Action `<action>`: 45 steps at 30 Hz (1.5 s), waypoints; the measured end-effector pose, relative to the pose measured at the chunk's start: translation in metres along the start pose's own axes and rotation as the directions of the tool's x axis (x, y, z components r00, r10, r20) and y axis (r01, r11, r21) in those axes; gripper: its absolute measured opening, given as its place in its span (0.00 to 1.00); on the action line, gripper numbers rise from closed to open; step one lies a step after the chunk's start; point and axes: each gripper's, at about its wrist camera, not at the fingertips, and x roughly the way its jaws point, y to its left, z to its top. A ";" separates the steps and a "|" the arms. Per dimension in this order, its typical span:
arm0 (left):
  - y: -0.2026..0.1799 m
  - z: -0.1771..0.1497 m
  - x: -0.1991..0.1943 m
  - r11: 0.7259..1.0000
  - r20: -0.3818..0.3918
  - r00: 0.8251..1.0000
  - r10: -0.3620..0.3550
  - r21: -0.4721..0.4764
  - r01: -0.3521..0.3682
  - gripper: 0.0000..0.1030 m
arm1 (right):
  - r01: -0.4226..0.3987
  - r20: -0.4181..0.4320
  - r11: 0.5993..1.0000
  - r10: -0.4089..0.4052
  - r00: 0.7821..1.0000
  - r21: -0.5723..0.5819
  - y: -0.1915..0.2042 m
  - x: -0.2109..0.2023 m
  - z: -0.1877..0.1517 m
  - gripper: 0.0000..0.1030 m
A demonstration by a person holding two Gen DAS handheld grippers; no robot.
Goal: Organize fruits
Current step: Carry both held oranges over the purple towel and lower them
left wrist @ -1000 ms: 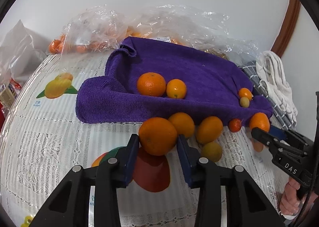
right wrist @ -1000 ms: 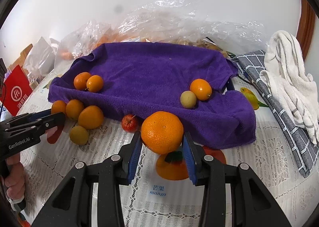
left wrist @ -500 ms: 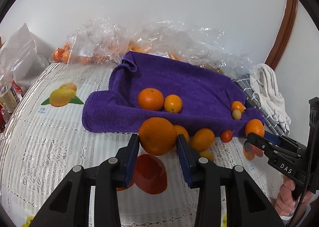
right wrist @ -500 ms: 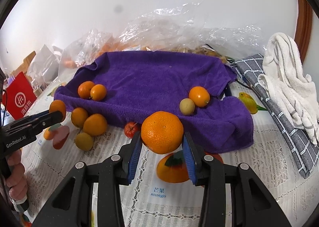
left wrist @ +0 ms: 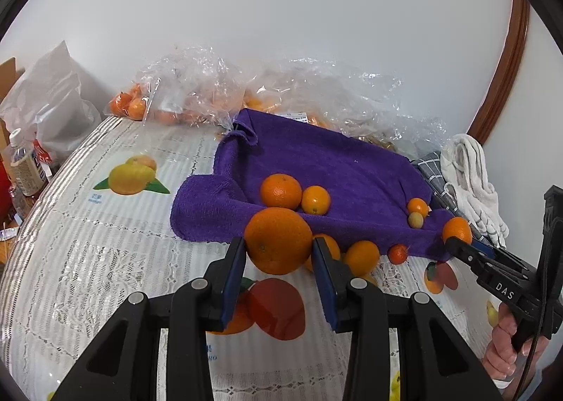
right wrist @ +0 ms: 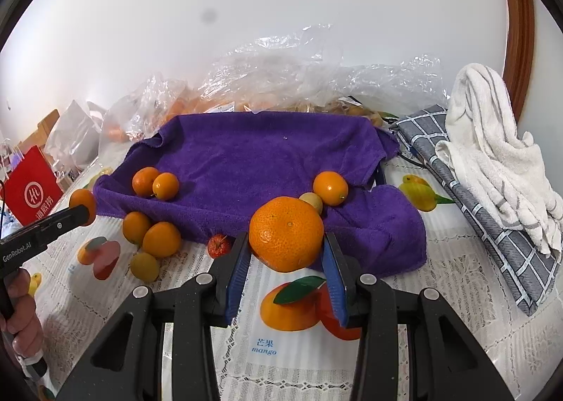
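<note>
Left wrist view: we see the left gripper [left wrist: 278, 253] clamped on a big orange [left wrist: 278, 240], its blue pads pressing both sides, the fruit lifted above the patterned tablecloth [left wrist: 105, 253] just in front of the purple towel [left wrist: 334, 169].

Right wrist view: we see the right gripper [right wrist: 286, 253] squeezing a dimpled orange [right wrist: 286, 234] between its jaws, held over the towel's near edge, with loose fruits [right wrist: 151, 239] lying on the cloth to the left.

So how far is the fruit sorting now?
Done: four fruits lie on the purple towel, two at each side. In hand: the left gripper holds one orange, the right gripper another. Left: about five fruits on the table before the towel, such as the red fruit.
</note>
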 end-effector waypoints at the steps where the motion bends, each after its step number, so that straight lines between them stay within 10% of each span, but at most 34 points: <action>1: -0.001 0.000 -0.002 1.000 -0.003 1.000 0.003 0.004 -0.003 0.36 | 0.006 -0.002 1.000 -0.006 1.000 0.000 0.000 -0.001 0.001 0.39; 20: -0.052 0.077 -0.029 0.996 0.069 0.996 -0.059 0.067 0.055 0.36 | 0.014 0.057 1.000 -0.016 0.998 0.022 -0.011 -0.030 0.073 0.39; 45: -0.019 0.102 0.125 1.000 -0.162 0.987 0.019 0.026 -0.015 0.36 | 0.031 -0.163 0.999 -0.024 0.986 0.037 -0.047 0.109 0.099 0.39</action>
